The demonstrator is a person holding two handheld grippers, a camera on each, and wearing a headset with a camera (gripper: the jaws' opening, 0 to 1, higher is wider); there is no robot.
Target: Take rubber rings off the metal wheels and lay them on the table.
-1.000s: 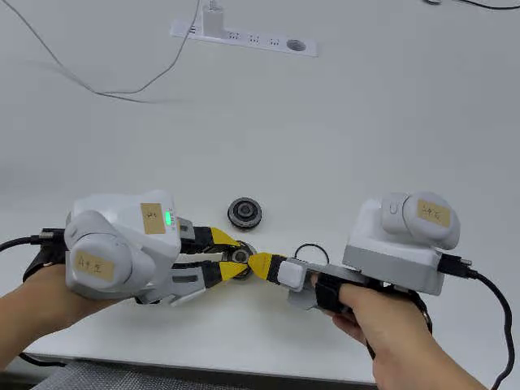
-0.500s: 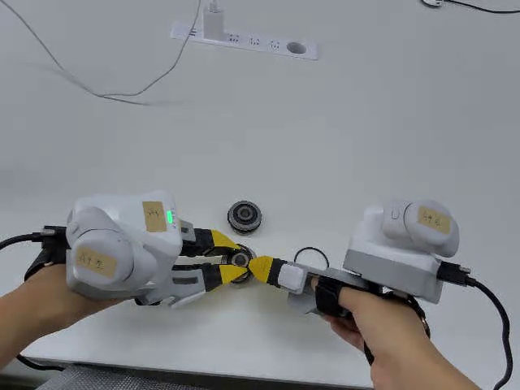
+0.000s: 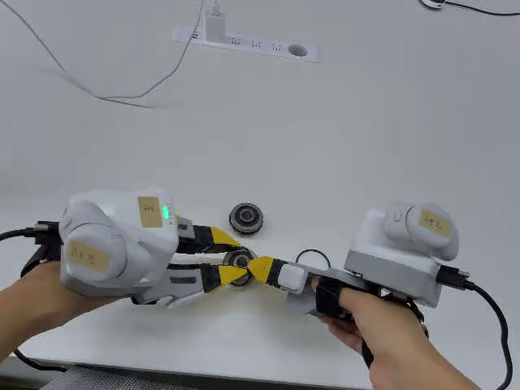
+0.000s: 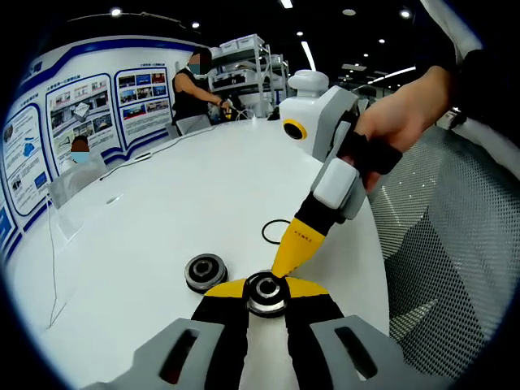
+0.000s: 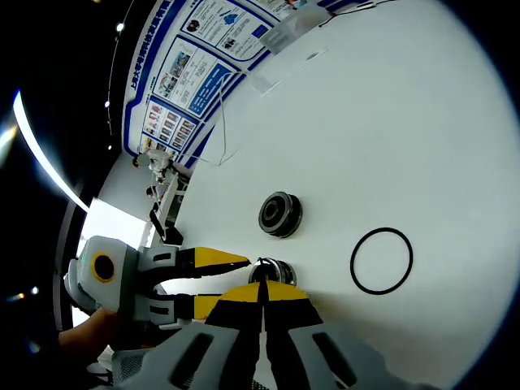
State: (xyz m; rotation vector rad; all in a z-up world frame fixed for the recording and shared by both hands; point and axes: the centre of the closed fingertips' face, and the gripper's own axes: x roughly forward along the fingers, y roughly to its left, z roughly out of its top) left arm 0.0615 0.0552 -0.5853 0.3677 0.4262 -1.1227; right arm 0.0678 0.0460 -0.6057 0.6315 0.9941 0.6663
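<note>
My left gripper (image 3: 231,258) is shut on a small metal wheel (image 3: 239,260) with a black rubber ring round it, held just above the table; the wheel (image 4: 266,293) sits between its yellow jaws. My right gripper (image 3: 262,268) comes in from the right, jaws shut, its yellow tip against that wheel's rim (image 5: 272,272). Whether the tip pinches the rubber I cannot tell. A second wheel (image 3: 245,218) lies flat just behind. One loose rubber ring (image 3: 314,259) lies on the table, partly hidden by the right gripper, plain in the right gripper view (image 5: 382,260).
A white power strip (image 3: 244,39) with a plug and a grey cable (image 3: 97,89) lies at the back of the white table (image 3: 366,146). The table's front edge runs just under both hands. People stand far off in the left gripper view.
</note>
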